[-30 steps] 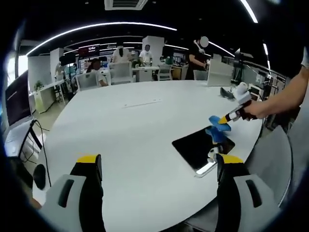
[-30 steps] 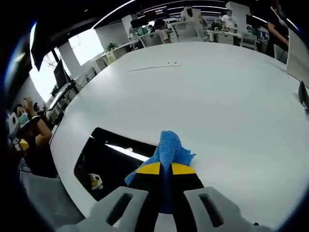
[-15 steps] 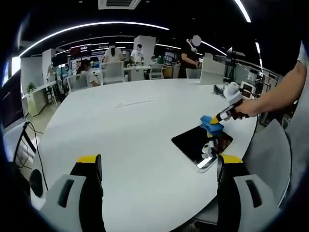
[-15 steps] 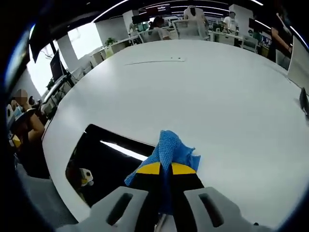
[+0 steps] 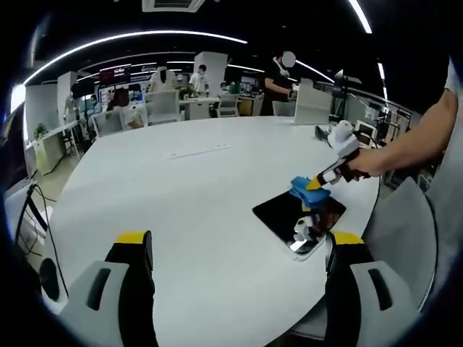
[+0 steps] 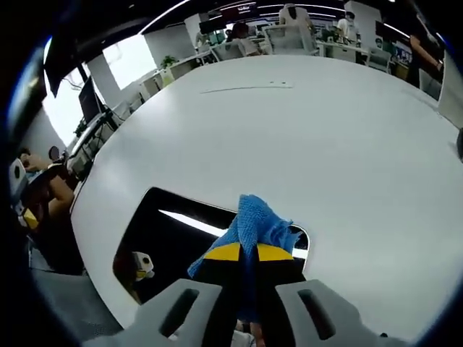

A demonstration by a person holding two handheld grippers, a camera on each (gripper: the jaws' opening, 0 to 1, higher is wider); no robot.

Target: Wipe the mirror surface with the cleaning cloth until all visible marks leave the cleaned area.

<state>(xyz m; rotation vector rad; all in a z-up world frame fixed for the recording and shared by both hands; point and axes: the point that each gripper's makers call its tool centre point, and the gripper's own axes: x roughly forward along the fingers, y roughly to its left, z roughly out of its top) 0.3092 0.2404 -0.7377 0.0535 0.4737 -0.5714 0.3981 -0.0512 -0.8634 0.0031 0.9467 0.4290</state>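
A: bench (image 5: 188, 195) mostly bare; mirror (image 6: 181, 242) lies flat at its near edge

B: right gripper (image 6: 249, 253) jaws clamped on cloth (image 6: 257, 224) over the mirror's far corner. Left gripper (image 5: 235, 249) jaws spread, holding nothing

A: risk: unheld mirror could slide off the edge under wiping push

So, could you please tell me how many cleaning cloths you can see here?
1: a blue cloth pinched in the right gripper, over the far corner of the mirror on the table.
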